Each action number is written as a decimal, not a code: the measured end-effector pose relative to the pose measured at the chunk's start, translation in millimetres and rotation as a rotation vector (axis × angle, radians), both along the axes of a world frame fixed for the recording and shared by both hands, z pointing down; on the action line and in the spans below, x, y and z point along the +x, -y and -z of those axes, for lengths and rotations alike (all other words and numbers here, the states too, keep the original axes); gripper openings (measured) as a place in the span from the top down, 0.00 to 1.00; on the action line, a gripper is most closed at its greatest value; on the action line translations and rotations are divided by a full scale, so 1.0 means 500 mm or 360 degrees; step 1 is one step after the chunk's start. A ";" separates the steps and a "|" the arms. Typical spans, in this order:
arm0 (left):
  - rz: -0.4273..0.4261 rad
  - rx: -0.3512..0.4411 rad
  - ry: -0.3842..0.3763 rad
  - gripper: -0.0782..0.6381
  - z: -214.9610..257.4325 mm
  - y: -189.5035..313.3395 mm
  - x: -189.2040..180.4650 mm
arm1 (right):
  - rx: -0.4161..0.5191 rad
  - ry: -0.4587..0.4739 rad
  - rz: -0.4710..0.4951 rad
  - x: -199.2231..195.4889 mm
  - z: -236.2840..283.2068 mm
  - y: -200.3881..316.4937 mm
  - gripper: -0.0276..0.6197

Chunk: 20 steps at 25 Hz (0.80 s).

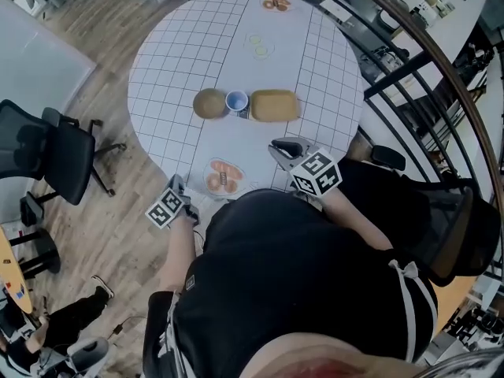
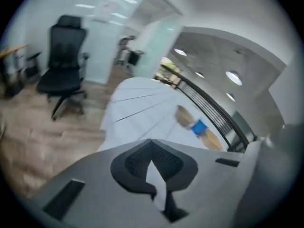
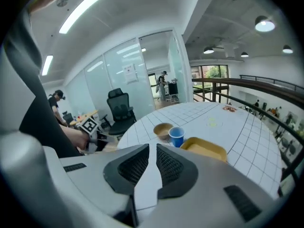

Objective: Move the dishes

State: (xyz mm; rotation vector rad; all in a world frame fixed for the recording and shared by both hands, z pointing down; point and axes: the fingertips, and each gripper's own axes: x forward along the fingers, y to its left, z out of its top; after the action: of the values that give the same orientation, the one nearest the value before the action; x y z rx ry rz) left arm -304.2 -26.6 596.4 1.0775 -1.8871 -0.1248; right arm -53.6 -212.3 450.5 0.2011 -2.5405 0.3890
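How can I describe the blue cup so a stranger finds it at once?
Find the round white table with grid lines. Near its middle three dishes stand in a row; the blue cup is between a round brown bowl and a rectangular tan tray. It alone is blue.

1. The left tongs (image 1: 178,186) hang low at the person's left side, tilted downward, jaws pressed together and empty.
2. The right tongs (image 1: 277,145) extend from the right forearm (image 1: 350,217), angled down, jaws almost touching with nothing between them.
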 end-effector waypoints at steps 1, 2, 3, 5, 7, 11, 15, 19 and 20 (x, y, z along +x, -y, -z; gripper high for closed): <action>0.0244 -0.0095 -0.0089 0.89 -0.053 -0.093 -0.036 | 0.0050 -0.0081 0.0028 0.005 -0.026 0.015 0.87; 0.0439 -0.0240 -0.0128 0.89 -0.101 -0.199 -0.059 | 0.0111 -0.0184 0.0073 0.010 -0.056 0.032 0.75; 0.0570 -0.0439 -0.0129 0.89 -0.140 -0.314 -0.067 | 0.0181 -0.0301 0.0131 0.015 -0.088 0.051 0.70; 0.0678 -0.0869 -0.0098 0.89 -0.175 -0.522 -0.039 | 0.0375 -0.0546 0.0280 0.020 -0.150 0.099 0.63; 0.0705 -0.1059 -0.0085 0.89 -0.160 -0.636 0.009 | 0.0599 -0.0793 0.0451 0.021 -0.224 0.163 0.63; 0.0695 -0.0905 -0.0094 0.89 -0.137 -0.650 0.104 | 0.0734 -0.1183 0.0672 0.025 -0.348 0.260 0.63; 0.0593 -0.0855 -0.0194 0.89 -0.164 -0.615 0.163 | 0.0684 -0.1280 0.0736 0.032 -0.377 0.236 0.87; 0.0460 -0.0810 -0.0142 0.89 -0.177 -0.584 0.083 | 0.0466 -0.1193 0.0685 0.046 -0.360 0.131 0.90; 0.0435 -0.0801 -0.0127 0.89 -0.184 -0.586 0.051 | 0.0399 -0.1167 0.0658 0.048 -0.359 0.094 0.90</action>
State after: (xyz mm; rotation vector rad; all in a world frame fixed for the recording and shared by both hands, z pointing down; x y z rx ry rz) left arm -278.8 266.2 688.6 0.4673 -1.8477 0.1454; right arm -29.8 -259.3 629.8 -0.0840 -1.8271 -0.1523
